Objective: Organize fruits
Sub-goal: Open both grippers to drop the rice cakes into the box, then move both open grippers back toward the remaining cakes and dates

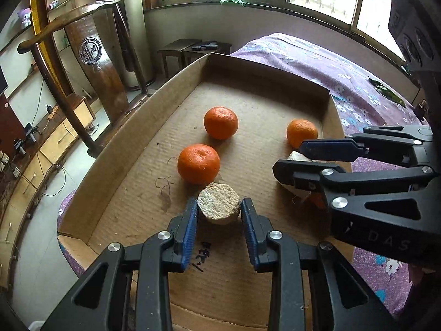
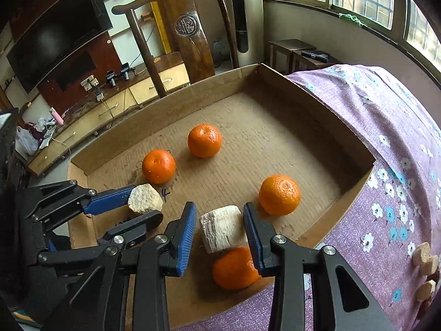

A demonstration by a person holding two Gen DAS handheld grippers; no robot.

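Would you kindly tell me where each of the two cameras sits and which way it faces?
Left wrist: sits on the left claw, looking down along it into the cardboard tray; its blue pads grip a pale cut chunk; the right claw enters from the right.
Right wrist: sits on the right claw, looking down into the same tray; it grips a white chunk above an orange; the left claw shows at left.
Shared: tray, oranges, both chunks, wooden chair, purple floral cloth.

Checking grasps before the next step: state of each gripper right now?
Left gripper: closed on a pale cut chunk, over the cardboard tray.
Right gripper: closed on a larger pale chunk, above an orange.
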